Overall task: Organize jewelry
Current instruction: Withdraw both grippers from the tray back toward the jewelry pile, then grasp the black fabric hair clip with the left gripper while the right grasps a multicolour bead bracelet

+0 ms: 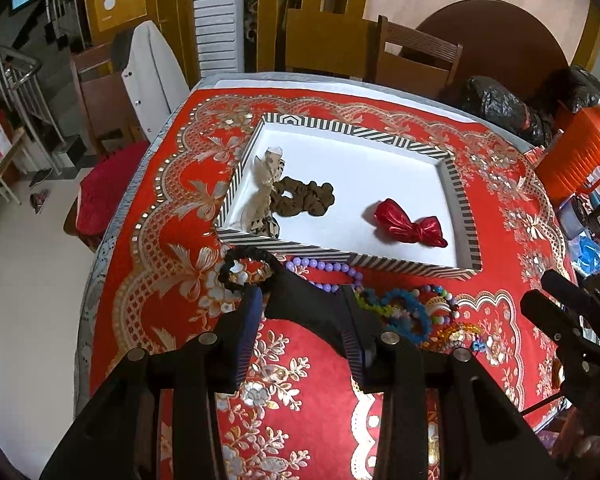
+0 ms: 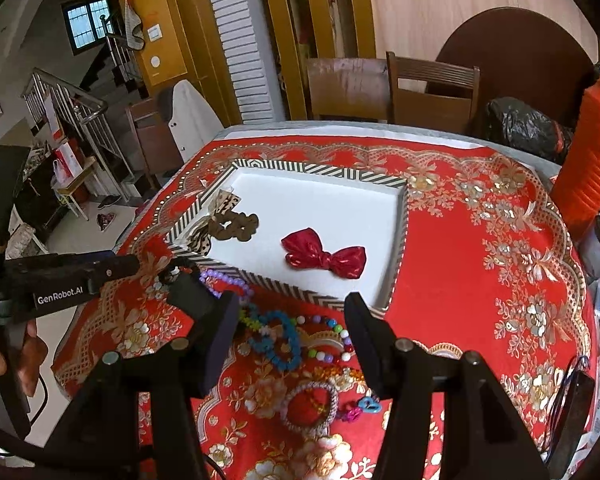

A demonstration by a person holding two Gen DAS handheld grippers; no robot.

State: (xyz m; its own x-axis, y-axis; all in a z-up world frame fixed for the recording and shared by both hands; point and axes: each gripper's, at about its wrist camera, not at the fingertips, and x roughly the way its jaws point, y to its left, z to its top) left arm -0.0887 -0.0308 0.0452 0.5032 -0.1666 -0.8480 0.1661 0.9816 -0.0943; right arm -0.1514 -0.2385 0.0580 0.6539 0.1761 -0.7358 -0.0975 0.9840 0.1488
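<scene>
Mid-sorting: the left gripper (image 1: 302,312), jaws wide, hovers near a black scrunchie (image 1: 244,266) just ahead; next, likely close on it and lift it into the striped tray (image 1: 464,216) beyond, while the right gripper (image 2: 290,334) waits, jaws wide, above beaded bracelets (image 2: 278,338).

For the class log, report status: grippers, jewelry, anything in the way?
Left gripper open, empty, beside the black scrunchie. Right gripper open, empty, over the blue bead bracelet. Striped tray holds red bow. Nothing in the way.
</scene>
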